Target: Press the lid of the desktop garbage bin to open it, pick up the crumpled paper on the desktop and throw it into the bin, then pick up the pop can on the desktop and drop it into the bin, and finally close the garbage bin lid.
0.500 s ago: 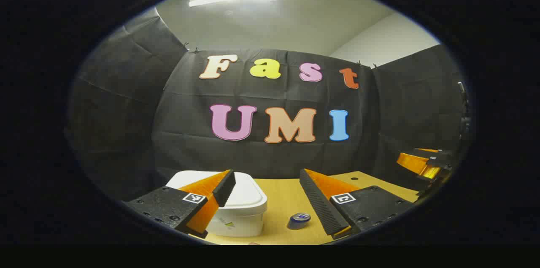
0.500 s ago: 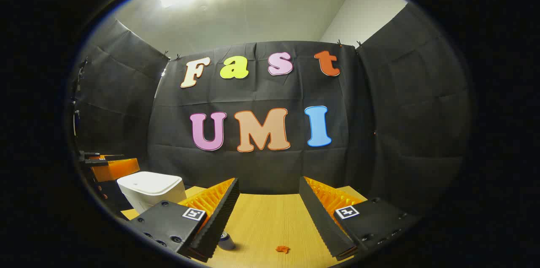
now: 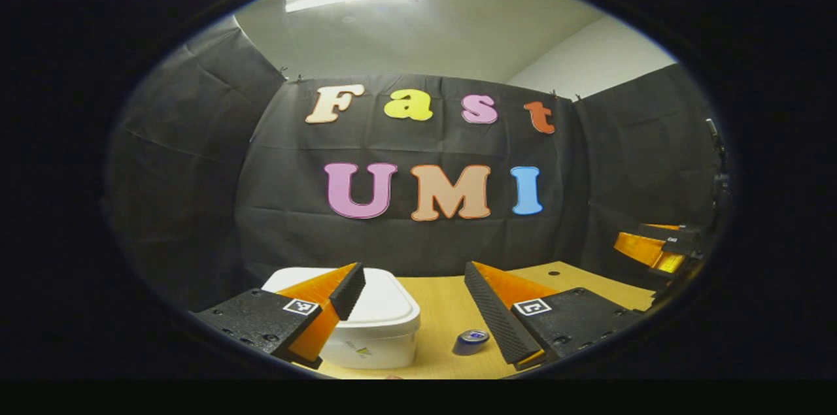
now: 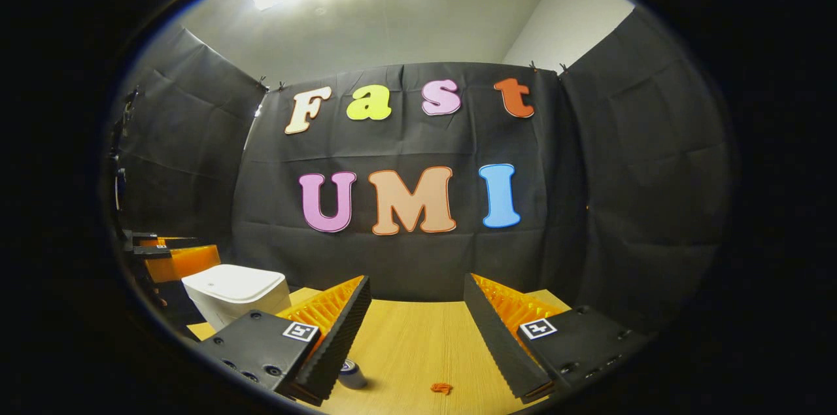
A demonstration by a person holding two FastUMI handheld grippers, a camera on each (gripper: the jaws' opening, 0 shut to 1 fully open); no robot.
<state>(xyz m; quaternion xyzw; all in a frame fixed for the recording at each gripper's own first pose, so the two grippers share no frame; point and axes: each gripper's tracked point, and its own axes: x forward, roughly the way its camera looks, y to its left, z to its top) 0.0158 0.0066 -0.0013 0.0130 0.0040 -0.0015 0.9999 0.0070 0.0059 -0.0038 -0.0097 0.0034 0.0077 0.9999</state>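
In the left gripper view, the white rectangular plastic bin [image 3: 373, 320] sits at seven o'clock, lid closed, near the pale wooden desktop [image 3: 438, 310] edge. The small blue pop can [image 3: 471, 341] stands just right of it. Open board lies between them. The left gripper [image 3: 412, 304] hovers, fingers apart. The right gripper [image 4: 415, 327] likewise gapes over bare board, with a small orange scrap [image 4: 441, 388] at six o'clock.

I see a white bin [image 3: 376, 330] with a white lid [image 4: 232, 283], a blue can [image 3: 471, 341] right of it, on my light wood-grain desk [image 4: 418, 343].
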